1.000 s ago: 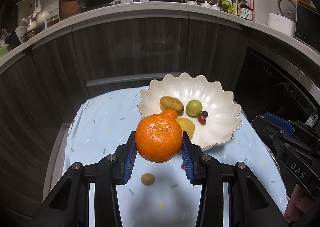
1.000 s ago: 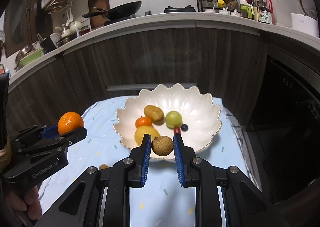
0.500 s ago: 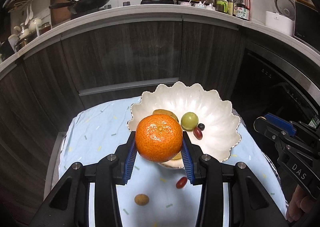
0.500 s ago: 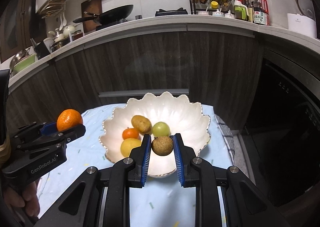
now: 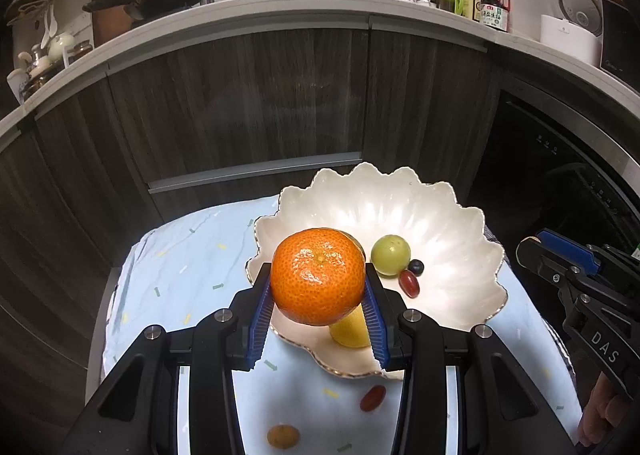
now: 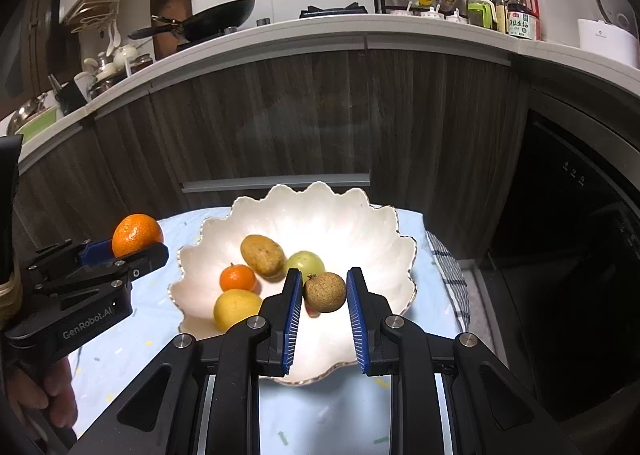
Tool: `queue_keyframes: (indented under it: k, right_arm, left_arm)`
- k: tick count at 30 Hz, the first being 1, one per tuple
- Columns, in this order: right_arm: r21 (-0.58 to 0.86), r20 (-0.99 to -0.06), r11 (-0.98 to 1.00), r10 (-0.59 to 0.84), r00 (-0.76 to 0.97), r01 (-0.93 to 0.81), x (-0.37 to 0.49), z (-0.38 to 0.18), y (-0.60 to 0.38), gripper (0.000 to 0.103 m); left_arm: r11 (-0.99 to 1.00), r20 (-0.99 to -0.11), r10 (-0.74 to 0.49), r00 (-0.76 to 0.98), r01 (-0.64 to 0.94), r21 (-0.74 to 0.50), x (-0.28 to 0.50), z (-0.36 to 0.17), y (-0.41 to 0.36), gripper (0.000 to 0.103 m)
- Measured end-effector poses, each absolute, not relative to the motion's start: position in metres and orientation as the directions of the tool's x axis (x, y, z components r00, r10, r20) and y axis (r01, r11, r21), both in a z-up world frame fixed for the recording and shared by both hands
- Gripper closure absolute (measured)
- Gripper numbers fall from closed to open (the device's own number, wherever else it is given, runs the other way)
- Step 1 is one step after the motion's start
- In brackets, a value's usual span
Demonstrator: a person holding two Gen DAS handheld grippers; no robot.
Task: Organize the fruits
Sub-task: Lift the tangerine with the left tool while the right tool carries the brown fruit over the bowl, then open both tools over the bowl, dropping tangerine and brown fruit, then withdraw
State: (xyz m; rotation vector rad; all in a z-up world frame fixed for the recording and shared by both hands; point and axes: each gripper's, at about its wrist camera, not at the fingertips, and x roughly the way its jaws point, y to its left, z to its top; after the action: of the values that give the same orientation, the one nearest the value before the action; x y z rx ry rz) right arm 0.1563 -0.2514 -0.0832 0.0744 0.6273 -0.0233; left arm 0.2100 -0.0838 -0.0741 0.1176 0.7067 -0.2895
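My left gripper [image 5: 318,285] is shut on a large orange mandarin [image 5: 318,275], held over the near rim of the white scalloped bowl [image 5: 448,211]. My right gripper [image 6: 324,295] is shut on a small brown round fruit [image 6: 325,291], above the bowl [image 6: 360,215]. Inside the bowl lie a brown oval fruit [image 6: 263,253], a green fruit [image 5: 390,255], a small orange fruit [image 6: 237,277], a yellow fruit [image 6: 236,307], a blueberry [image 5: 416,266] and a red grape [image 5: 409,281]. Seen from the right wrist, the left gripper [image 6: 132,251] with its mandarin [image 6: 137,235] stands left of the bowl.
On the pale blue cloth [image 5: 176,267] in front of the bowl lie a red grape [image 5: 373,397] and a small brown fruit [image 5: 283,435]. Dark cabinets [image 5: 240,107] rise just behind the small table. A black oven [image 6: 580,255] stands to the right. A checked towel [image 6: 452,279] hangs at the table's right edge.
Both grippers have moved forward toward the bowl with their fruits still held. The bowl now looms larger and sits under the fingertips in both views.
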Motion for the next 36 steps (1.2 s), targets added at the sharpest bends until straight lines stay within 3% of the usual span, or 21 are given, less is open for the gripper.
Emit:
queue_keyframes:
  k: [19, 24, 29, 32, 36]
  right_arm:
    - [0.054, -0.649, 0.997, -0.006, 0.761, 0.054, 0.181, -0.115, -0.252, 0.078]
    - [0.037, -0.648, 0.998, -0.021, 0.761, 0.059, 0.18, -0.117, -0.25, 0.066]
    - [0.039, -0.638, 0.996, -0.037, 0.77, 0.081, 0.174, -0.114, -0.253, 0.047]
    - [0.037, -0.624, 0.994, -0.056, 0.78, 0.1, 0.168, -0.109, -0.254, 0.034]
    - [0.035, -0.61, 0.994, -0.063, 0.79, 0.106, 0.161, -0.101, -0.253, 0.03]
  left_arm:
    - [0.954, -0.715, -0.21, 0.667, 0.301, 0.001, 0.232, -0.109, -0.087, 0.058]
    - [0.959, -0.695, -0.194, 0.692, 0.282, 0.013, 0.228, -0.106, -0.083, 0.041]
    - [0.959, -0.686, -0.186, 0.703, 0.282, 0.029, 0.225, -0.101, -0.082, 0.041]
    - [0.962, -0.68, -0.179, 0.711, 0.272, 0.032, 0.222, -0.096, -0.08, 0.032]
    - [0.964, -0.669, -0.173, 0.723, 0.263, 0.035, 0.215, -0.089, -0.075, 0.032]
